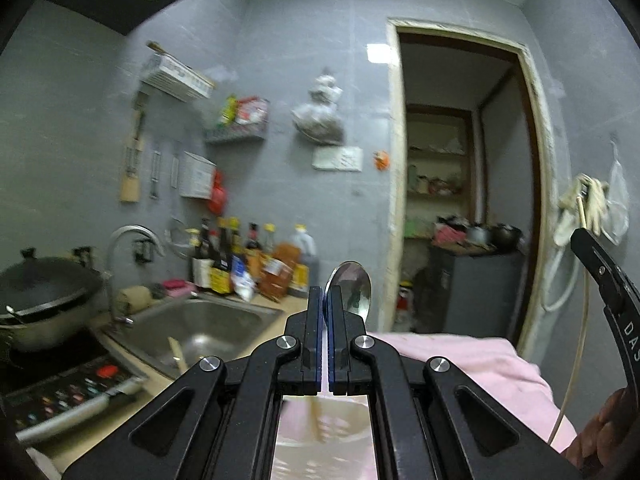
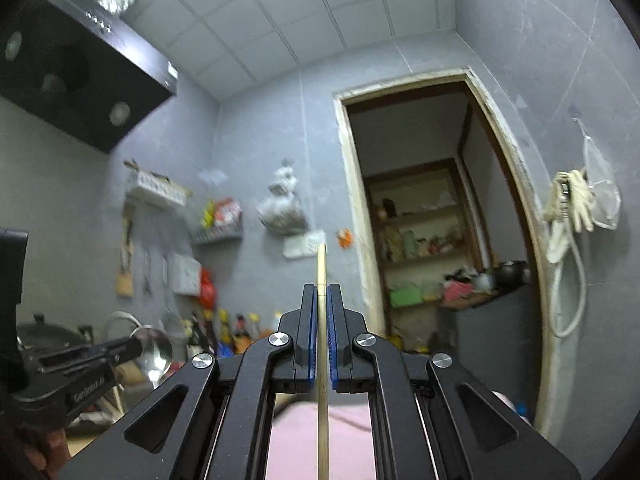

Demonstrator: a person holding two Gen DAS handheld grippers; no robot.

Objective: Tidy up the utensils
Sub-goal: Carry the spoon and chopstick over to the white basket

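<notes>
My left gripper [image 1: 324, 294] is shut on a metal spoon [image 1: 352, 286]; the bowl sticks up past the fingertips. It is lifted above the pink cloth [image 1: 460, 360]. The spoon and left gripper also show at the lower left of the right wrist view [image 2: 154, 350]. My right gripper [image 2: 321, 292] is shut on a wooden chopstick [image 2: 322, 268] that runs upright between the blue pads and down over the pink cloth [image 2: 348, 440]. The chopstick's long shaft also shows at the right of the left wrist view [image 1: 576, 340].
A steel sink [image 1: 192, 328] with a wooden utensil in it lies left. A wok [image 1: 44, 288] sits on an induction hob [image 1: 60, 392] with a knife [image 1: 80, 408]. Sauce bottles [image 1: 248, 260] stand behind the sink. A doorway [image 1: 460, 184] opens ahead.
</notes>
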